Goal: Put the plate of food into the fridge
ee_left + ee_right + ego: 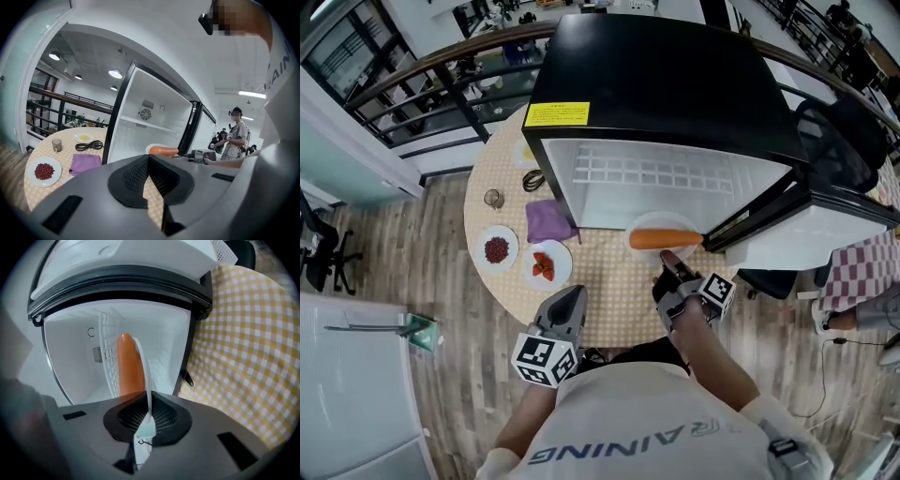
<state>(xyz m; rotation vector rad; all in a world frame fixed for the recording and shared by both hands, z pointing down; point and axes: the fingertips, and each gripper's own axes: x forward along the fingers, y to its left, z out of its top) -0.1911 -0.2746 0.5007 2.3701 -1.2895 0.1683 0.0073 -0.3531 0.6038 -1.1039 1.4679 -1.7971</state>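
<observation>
A white plate (661, 228) carrying an orange carrot (664, 239) hangs at the mouth of the open black mini fridge (656, 84). My right gripper (671, 269) is shut on the plate's near rim. In the right gripper view the plate (144, 373) stands edge-on between the jaws of that gripper (147, 405), with the carrot (127, 363) on its left and the white fridge interior (84, 357) behind. My left gripper (570, 302) is shut with nothing in it, low over the table's near edge. The left gripper view shows its tips (149, 157) meeting, with the carrot (163, 151) beyond.
The fridge door (811, 230) stands open to the right. On the round checked table (619, 300), left of the fridge, lie a purple cloth (547, 221), a plate of red beans (497, 249), a plate of red pieces (547, 264), a glass (493, 198) and a coiled cable (533, 180).
</observation>
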